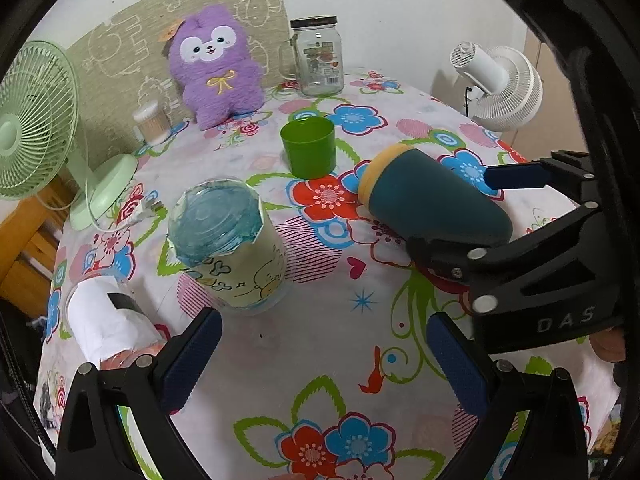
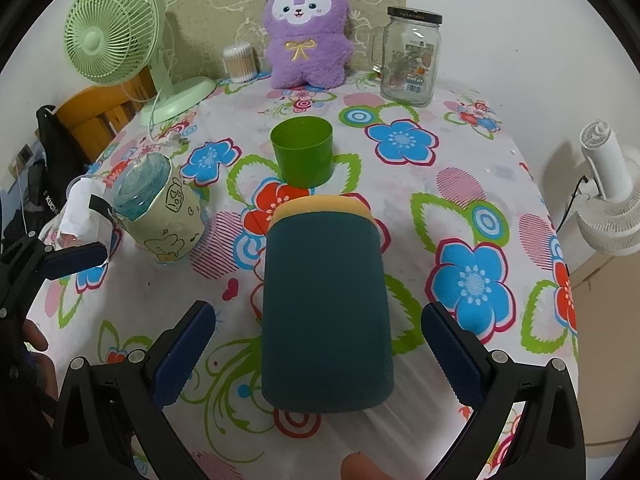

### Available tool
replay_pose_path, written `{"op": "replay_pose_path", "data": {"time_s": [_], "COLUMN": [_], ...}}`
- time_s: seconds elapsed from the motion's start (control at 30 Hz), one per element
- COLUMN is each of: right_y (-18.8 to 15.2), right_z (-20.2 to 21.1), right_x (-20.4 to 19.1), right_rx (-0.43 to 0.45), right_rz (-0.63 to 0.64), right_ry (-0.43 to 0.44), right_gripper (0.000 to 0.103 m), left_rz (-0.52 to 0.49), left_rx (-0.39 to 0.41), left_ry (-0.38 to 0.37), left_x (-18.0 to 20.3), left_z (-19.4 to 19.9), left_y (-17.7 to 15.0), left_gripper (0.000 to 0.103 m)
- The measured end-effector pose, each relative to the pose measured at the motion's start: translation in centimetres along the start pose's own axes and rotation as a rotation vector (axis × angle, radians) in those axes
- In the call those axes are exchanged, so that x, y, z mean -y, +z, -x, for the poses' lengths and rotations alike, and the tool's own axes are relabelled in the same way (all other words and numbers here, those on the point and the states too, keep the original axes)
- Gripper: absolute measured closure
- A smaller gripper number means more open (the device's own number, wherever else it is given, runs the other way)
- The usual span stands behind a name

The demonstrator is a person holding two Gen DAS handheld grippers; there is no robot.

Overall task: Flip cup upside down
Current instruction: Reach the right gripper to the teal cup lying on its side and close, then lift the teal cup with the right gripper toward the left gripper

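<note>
A dark teal cup with a yellow rim lies on its side on the floral tablecloth, rim pointing away; it also shows in the left wrist view. My right gripper is open, its fingers apart on either side of the cup, not touching it. A green cup stands upright behind it, and shows in the left wrist view. A glass cup with a cartoon sleeve stands upside down at left. My left gripper is open and empty over the cloth.
A purple plush toy, a lidded glass jar, a cotton swab tub and a green fan stand at the back. A white fan is off the table's right edge. A white-wrapped item lies at left.
</note>
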State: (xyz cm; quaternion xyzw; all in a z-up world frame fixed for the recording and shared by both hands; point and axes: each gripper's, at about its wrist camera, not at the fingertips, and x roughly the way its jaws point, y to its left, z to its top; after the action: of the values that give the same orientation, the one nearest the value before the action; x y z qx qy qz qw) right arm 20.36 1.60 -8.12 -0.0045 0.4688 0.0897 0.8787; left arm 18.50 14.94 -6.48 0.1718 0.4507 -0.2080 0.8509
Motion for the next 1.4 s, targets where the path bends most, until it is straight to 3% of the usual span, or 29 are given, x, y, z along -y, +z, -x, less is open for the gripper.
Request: {"op": "replay_pose_path", "data": {"time_s": [0.13, 0.27, 0.53, 0.73, 1.03, 1.2, 1.4], "right_y": [0.0, 0.0, -0.8, -1.9, -5.6, -8.1, -10.5], "right_z": [-0.6, -1.4, -0.2, 2.4, 5.1, 5.4, 6.2], "right_x": [-0.3, -0.4, -0.7, -2.4, -6.2, -7.4, -9.0], "right_rx": [-0.012, -0.031, -0.013, 0.008, 0.013, -0.012, -0.008], "right_rz": [0.014, 0.023, -0.002, 0.053, 0.145, 0.137, 0.150], "right_ry": [-0.005, -0.018, 0.066, 0.094, 0.125, 0.151, 0.125], "right_gripper": [0.011, 0.033, 0.033, 0.033, 0.033, 0.033, 0.033], "left_rz": [-0.007, -0.010, -0.013, -0.042, -0.039, -0.036, -0.009], "left_rx": [-0.005, -0.004, 0.005, 0.016, -0.028, -0.049, -0.066], "left_ry": [-0.001, -0.003, -0.025, -0.041, -0.091, -0.075, -0.074], "left_x": [0.0, 0.0, 0.1, 0.8, 2.1, 2.7, 3.1], "left_z": [-0.2, -0.2, 0.8, 2.8, 5.5, 6.4, 7.4], "left_y": [0.1, 0.1, -0.1, -1.1, -5.9, -8.5, -11.3], "left_gripper": [0.000, 0.000, 0.000, 0.000, 0.000, 0.000, 0.000]}}
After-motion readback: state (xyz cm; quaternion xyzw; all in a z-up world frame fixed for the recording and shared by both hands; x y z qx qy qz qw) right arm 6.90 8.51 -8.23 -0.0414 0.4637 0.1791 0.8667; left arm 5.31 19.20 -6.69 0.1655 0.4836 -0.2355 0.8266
